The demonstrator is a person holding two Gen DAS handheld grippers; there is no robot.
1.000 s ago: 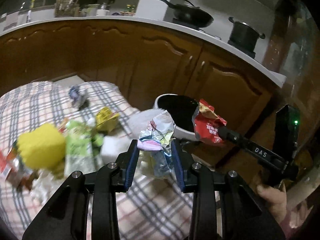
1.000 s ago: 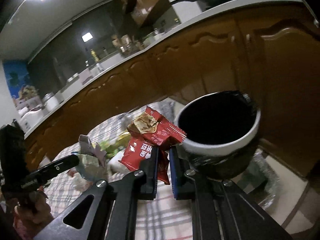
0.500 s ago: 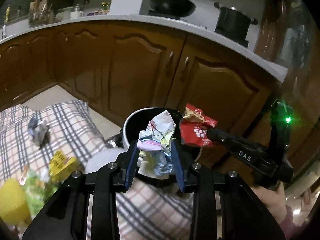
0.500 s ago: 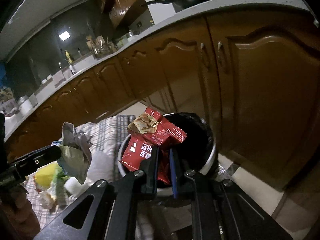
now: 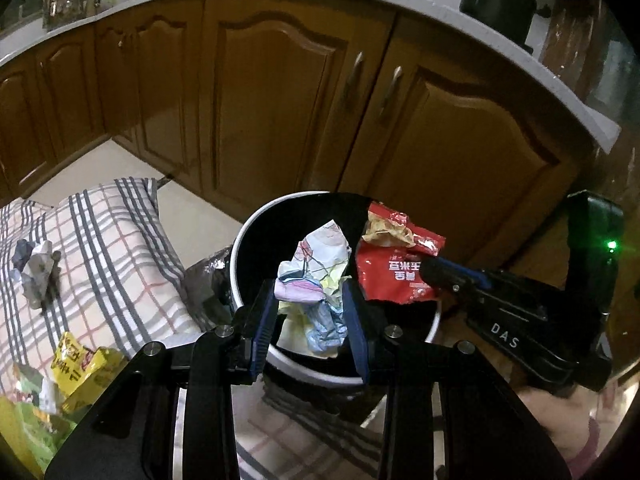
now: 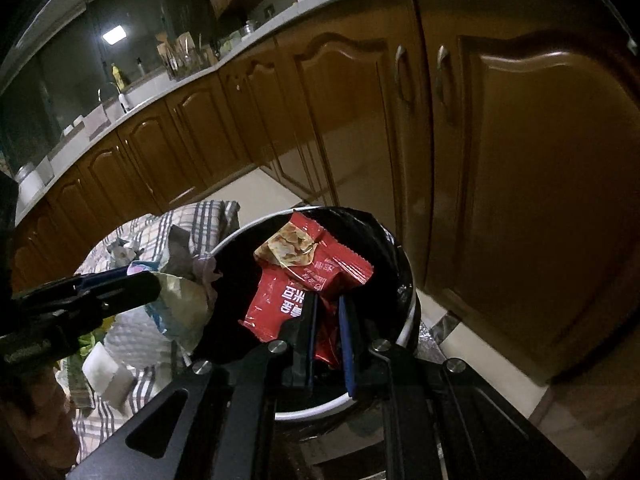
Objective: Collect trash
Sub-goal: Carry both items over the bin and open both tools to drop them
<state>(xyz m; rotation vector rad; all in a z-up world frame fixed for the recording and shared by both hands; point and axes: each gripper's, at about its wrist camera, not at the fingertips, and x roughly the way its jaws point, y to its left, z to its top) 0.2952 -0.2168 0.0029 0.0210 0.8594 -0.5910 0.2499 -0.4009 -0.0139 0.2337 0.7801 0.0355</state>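
The left gripper [image 5: 310, 312] has its fingers [image 5: 262, 320] narrowed onto a crumpled pastel paper wad [image 5: 316, 280], pinched on both sides. The right gripper [image 6: 328, 328] holds its fingers [image 6: 308, 324] almost together, clamping the lower part of a red snack wrapper [image 6: 308, 276].

Both pieces of trash hang over the mouth of the trash bin [image 5: 256, 236], a white-rimmed bin with a black liner. In the left wrist view the near rim runs just under the fingertips and the far rim lies ahead of the wad, so the dark opening sits directly below and in front. The wrapper [image 5: 396, 268] hangs just to the right of the wad, apart from it, with the right gripper [image 5: 436, 276] reaching in from that side. Beyond the bin's far rim the brown cabinet doors [image 5: 280, 92] stand close, leaving only a narrow strip of pale floor [image 5: 180, 216]. To the left of the fingers lies the plaid cloth [image 5: 112, 260], its edge touching the bin's side, with more scraps on it: a grey crumpled piece [image 5: 38, 268] and a yellow packet [image 5: 80, 364].

A second ago the bin lay ahead and to the right of the left fingers, with the cloth beneath them; half a second ago the wad was just reaching the rim. Both grips are unchanged.
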